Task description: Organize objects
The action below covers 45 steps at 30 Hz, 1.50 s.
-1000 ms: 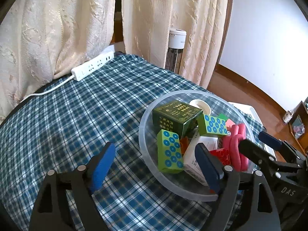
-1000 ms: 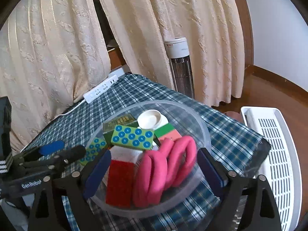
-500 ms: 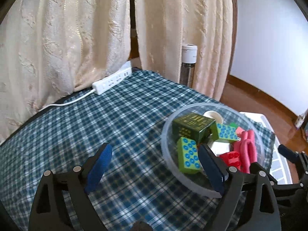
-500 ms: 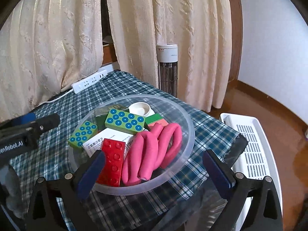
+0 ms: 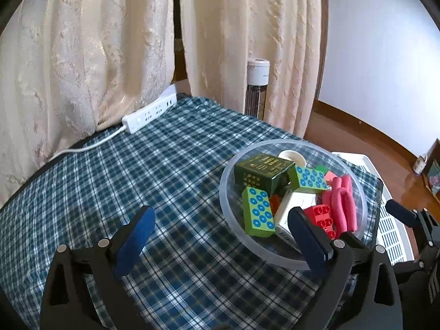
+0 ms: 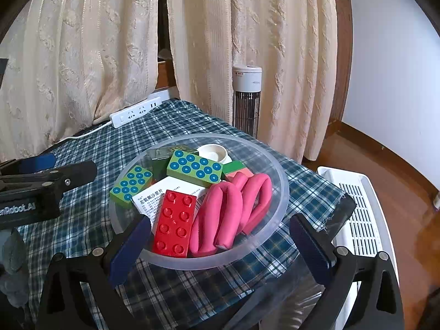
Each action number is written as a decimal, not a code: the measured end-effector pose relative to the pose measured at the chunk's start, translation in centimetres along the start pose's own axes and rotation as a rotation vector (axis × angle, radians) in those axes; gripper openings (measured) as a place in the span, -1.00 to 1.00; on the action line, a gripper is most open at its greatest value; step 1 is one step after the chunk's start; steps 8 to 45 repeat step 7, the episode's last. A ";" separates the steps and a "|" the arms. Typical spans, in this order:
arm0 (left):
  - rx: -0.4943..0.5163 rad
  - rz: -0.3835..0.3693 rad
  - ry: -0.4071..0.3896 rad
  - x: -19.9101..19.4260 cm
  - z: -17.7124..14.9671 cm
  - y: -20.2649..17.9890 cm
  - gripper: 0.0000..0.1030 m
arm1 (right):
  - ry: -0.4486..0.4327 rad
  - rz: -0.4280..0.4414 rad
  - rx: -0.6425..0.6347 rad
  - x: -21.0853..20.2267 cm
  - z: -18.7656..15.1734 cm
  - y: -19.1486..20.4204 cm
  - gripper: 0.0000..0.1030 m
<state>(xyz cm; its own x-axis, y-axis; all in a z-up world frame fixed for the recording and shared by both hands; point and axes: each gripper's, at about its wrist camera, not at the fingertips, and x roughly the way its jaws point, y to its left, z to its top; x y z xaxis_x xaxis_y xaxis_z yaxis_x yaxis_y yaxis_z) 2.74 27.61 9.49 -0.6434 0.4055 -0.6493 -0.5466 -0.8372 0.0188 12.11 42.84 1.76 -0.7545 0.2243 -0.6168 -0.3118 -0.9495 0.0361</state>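
Note:
A clear plastic bowl (image 5: 228, 214) (image 6: 283, 192) sits on the plaid tablecloth near the table's right corner. It holds a dark green box (image 5: 261, 170), two green blocks with blue dots (image 5: 258, 211) (image 6: 195, 167), a red brick (image 6: 176, 222), a pink looped band (image 6: 233, 209), a white medicine box (image 6: 162, 195) and a small white cup (image 6: 211, 151). My left gripper (image 5: 220, 236) is open and empty, above the cloth left of the bowl. My right gripper (image 6: 220, 247) is open and empty, at the bowl's near rim.
A white power strip (image 5: 148, 115) with its cord lies at the table's far edge under cream curtains. A white tower fan (image 6: 246, 99) stands behind the table. A white slatted appliance (image 6: 360, 220) stands on the wooden floor to the right.
Both grippers have drawn back and up from the bowl, so it looks smaller and farther. Both stay open and empty. The bowl's contents have not moved.

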 end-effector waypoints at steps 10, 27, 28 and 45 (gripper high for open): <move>0.025 0.014 0.002 -0.1 -0.1 -0.3 0.90 | 0.009 0.017 -0.002 0.2 0.0 0.2 0.99; 0.025 0.014 0.002 -0.1 -0.1 -0.3 0.90 | 0.009 0.017 -0.002 0.2 0.0 0.2 0.99; 0.025 0.014 0.002 -0.1 -0.1 -0.3 0.90 | 0.009 0.017 -0.002 0.2 0.0 0.2 0.99; 0.025 0.014 0.002 -0.1 -0.1 -0.3 0.90 | 0.009 0.017 -0.002 0.2 0.0 0.2 0.99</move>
